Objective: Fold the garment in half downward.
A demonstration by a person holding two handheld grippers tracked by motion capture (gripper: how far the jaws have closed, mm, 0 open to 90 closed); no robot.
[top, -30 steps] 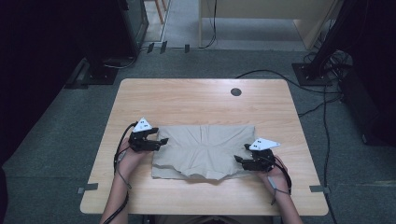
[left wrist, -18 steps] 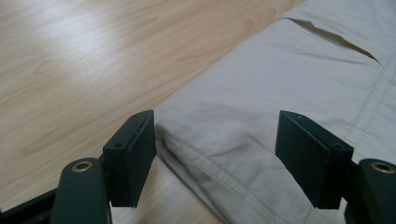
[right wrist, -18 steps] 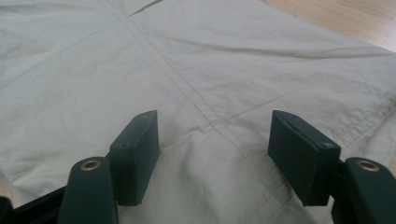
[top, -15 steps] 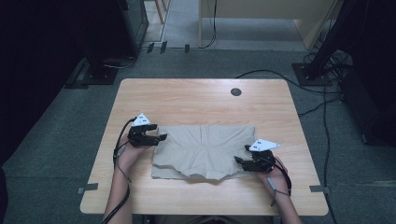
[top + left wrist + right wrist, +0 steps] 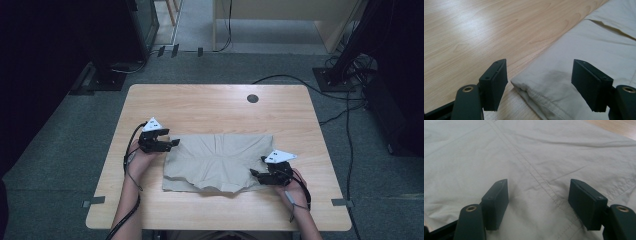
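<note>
Your left tongs [image 5: 159,141] had edged toward twelve o'clock along the beige garment's [image 5: 220,161] nine o'clock hem, jaws parted around its corner; your right tongs [image 5: 267,175] stayed released over the four o'clock seam, so the fold on the surface [image 5: 210,107] had not begun

Matt beige cloth [image 5: 217,161], smooth wooden table [image 5: 200,107]

The high view looks down on the table [image 5: 200,107]; both gripper views skim its beige cloth [image 5: 584,57] closely.
</note>
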